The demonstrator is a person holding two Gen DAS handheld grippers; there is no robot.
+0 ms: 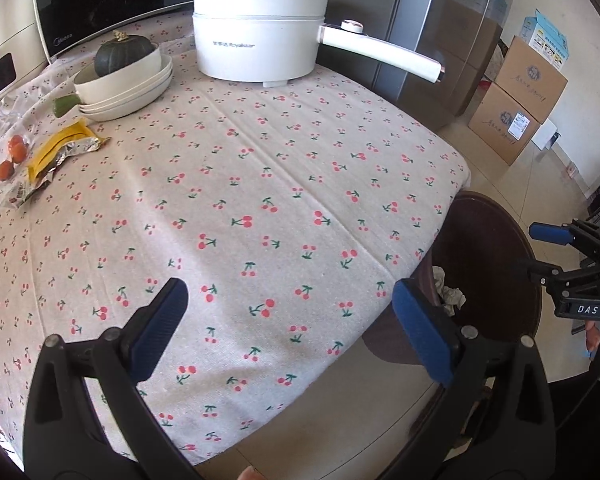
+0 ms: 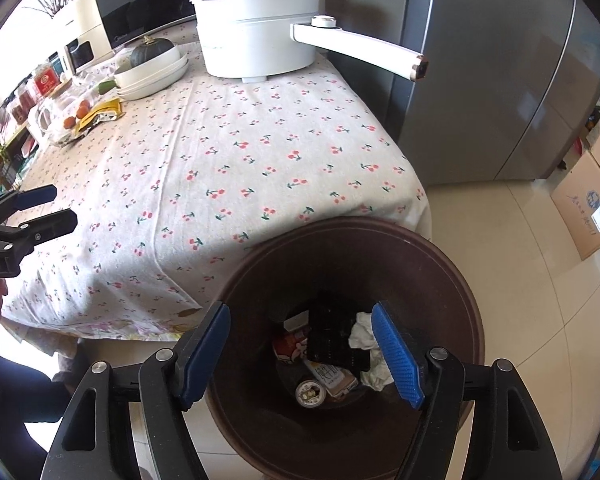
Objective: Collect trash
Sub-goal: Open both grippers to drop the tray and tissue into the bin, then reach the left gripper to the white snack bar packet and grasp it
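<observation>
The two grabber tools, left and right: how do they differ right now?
The left gripper hovers over the cherry tablecloth, while the right gripper hangs over the brown trash bin. Below the left gripper is only bare cloth; below the right gripper lie crumpled tissue and a can. Both are open and empty, with blue pads on black frames.

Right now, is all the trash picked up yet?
Mostly. The brown bin already holds crumpled tissue, a can and cartons. Nothing is in hand: the right gripper hangs open over the bin, and the left gripper is open too. Left: the yellow wrapper beside the bowls.
</observation>
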